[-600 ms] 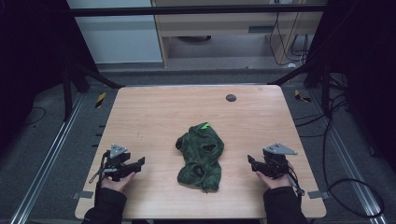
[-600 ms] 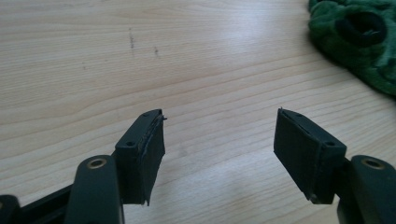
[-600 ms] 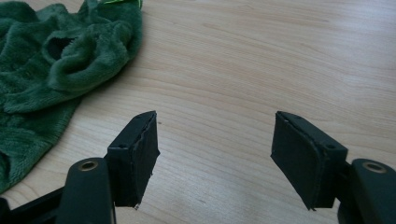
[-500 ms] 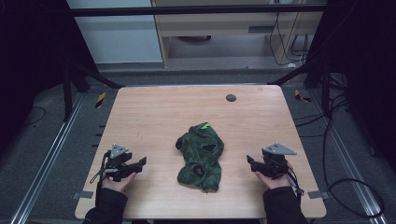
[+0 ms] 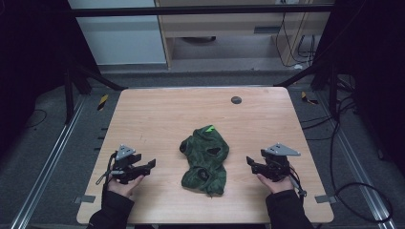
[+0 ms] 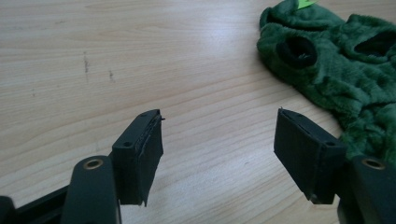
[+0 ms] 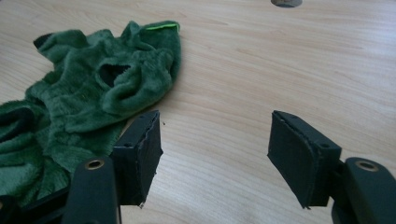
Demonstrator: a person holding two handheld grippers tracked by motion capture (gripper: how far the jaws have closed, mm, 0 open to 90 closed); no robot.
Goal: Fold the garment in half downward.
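**A:** How many things lie on the worktop (image 5: 157, 114)?

**B:** One green plush garment (image 5: 205, 160), crumpled in a heap near the middle, and one small dark round disc (image 5: 236, 100) set in the wood far beyond it. The garment carries one bright green tag (image 5: 209, 128) at its far end, and the right gripper view shows two dark openings in its pile.

**A:** And how many grippers?

**B:** Two, one in each of the person's hands. The left gripper (image 5: 144, 167) rests low over the wood on one side of the garment, the right gripper (image 5: 251, 163) on the other side, each topped by one grey three-cornered plate.

**A:** What state are the fingers in?

**B:** Both pairs stand wide apart with bare wood between them; nothing is gripped. In the left gripper view, the garment (image 6: 336, 65) lies beyond and to the right of the fingers (image 6: 140, 154), its edge passing just behind the right-hand one. In the right gripper view, the garment (image 7: 93, 102) lies beyond and to the left of the fingers (image 7: 299, 154), its hem passing behind the left-hand one.
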